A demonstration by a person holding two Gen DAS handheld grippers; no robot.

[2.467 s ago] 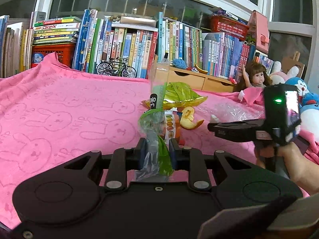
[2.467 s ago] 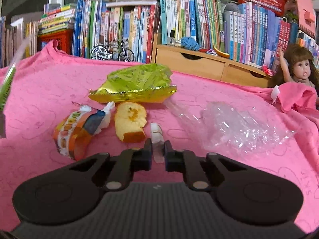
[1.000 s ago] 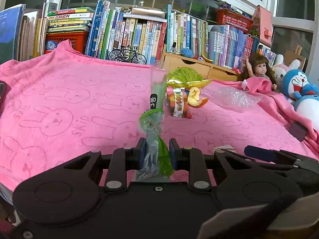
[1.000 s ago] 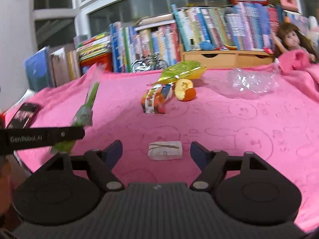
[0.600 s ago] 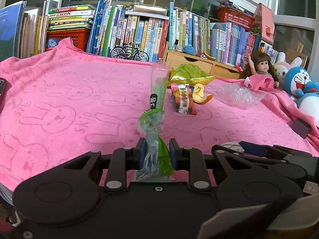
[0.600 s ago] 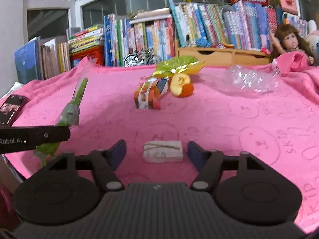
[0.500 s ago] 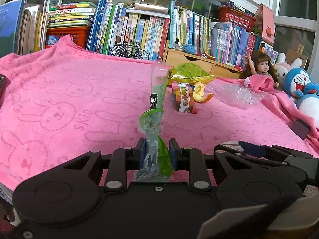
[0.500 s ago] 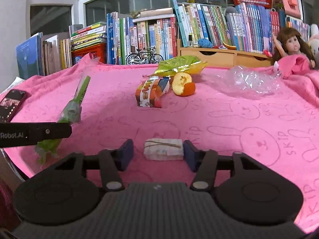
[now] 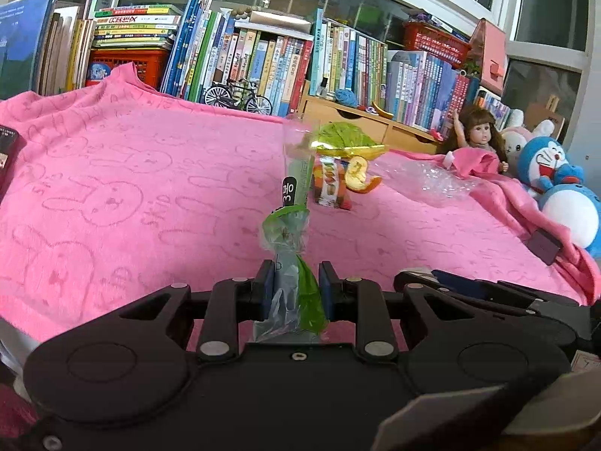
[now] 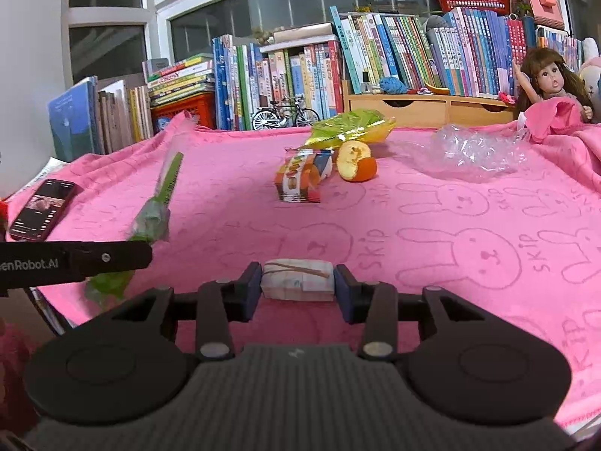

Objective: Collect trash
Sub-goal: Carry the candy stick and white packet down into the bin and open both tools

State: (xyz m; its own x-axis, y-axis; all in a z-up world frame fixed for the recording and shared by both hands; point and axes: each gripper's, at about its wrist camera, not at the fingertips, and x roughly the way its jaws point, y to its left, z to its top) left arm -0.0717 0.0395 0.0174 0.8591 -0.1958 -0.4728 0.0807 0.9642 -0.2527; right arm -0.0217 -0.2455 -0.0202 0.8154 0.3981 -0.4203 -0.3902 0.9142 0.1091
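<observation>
The pink cloth [image 10: 432,225] is soft, matt towelling with rabbit outlines pressed into its nap. At its twelve o'clock edge lies a glossy, crinkled foil bag [image 10: 351,129]; at two o'clock, a clear, shiny plastic film [image 10: 477,150], heavily creased. The snack packet [image 10: 300,180] is smooth printed plastic. The long wrapper [image 9: 291,240] is thin, glossy cellophane, clear and green. The small wad [image 10: 297,285] looks like matt folded paper. Both tools are matt black plastic. The drawer unit [image 10: 428,107] is pale, smooth wood.
</observation>
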